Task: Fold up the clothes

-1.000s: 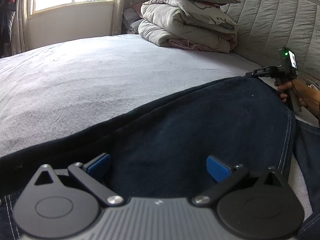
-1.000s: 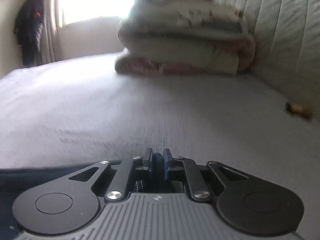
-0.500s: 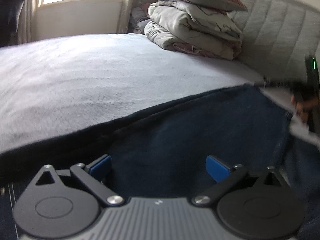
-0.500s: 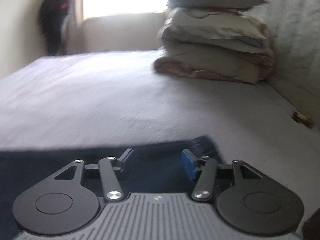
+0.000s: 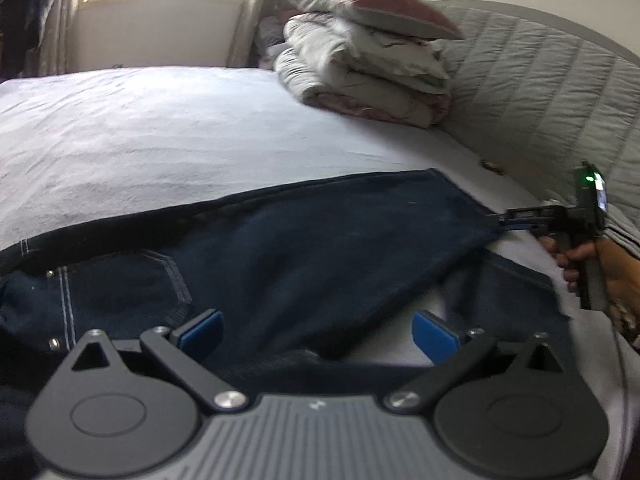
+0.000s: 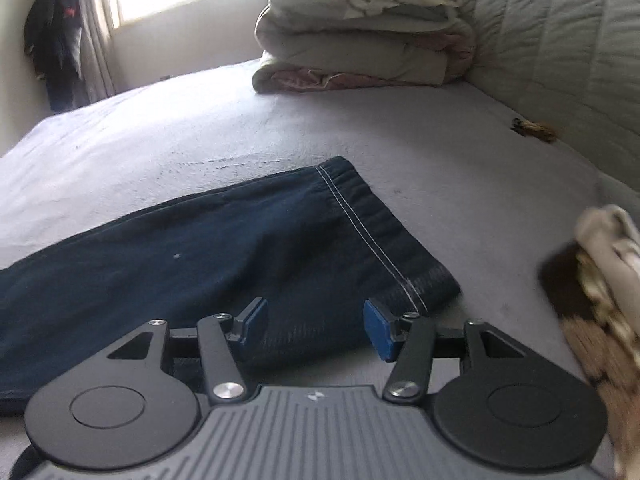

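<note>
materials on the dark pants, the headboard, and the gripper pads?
Pants: looks like dark indigo denim, matte; pale double topstitching at the hem, rivets and a stitched pocket in the left wrist view.
Headboard: grey quilted fabric, padded; stitched channels, soft sheen. Fibre unclear.
Pads on the right hand-held gripper: blue, matte, probably rubber or soft plastic; the look leaves that open.

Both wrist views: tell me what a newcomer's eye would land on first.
The dark blue jeans dominate, spread across the pale bed, one hemmed leg end lying just ahead of the open right gripper. Behind them, a stack of folded bedding topped by a maroon pillow sits against the quilted headboard. The left gripper hovers open over the jeans.
</note>
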Demonstrator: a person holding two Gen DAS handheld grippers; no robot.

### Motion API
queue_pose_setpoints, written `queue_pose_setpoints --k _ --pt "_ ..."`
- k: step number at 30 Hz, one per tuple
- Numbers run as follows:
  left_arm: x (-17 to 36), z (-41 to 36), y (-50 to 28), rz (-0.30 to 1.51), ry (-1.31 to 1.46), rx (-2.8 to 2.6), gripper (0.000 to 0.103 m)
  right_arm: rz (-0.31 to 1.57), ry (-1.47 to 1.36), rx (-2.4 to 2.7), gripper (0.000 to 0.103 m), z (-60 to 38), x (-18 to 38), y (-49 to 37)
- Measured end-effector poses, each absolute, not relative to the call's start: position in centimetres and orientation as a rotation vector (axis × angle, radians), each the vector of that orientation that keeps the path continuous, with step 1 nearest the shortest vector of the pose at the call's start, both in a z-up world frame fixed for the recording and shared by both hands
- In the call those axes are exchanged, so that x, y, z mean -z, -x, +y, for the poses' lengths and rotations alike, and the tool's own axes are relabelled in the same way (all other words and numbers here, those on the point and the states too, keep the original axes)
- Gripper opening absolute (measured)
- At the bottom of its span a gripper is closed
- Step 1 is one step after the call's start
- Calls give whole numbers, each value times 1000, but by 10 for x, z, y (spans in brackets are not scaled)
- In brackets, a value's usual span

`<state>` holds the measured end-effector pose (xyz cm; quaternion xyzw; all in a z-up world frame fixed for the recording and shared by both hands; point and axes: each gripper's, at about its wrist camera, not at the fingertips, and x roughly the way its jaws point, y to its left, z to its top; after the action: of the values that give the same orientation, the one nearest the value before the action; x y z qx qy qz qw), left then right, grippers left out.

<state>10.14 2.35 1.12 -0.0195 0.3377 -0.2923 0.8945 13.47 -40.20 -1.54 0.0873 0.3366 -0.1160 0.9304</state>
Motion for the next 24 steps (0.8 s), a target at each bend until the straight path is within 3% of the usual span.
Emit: queue_pose_setpoints --k 13,24 --pt "5 -31 -10 652 -106 807 102 681 -235 291 61 -361 -8 -38" --pt "25 -59 12 577 -256 783 102 763 -287 326 66 -352 21 1"
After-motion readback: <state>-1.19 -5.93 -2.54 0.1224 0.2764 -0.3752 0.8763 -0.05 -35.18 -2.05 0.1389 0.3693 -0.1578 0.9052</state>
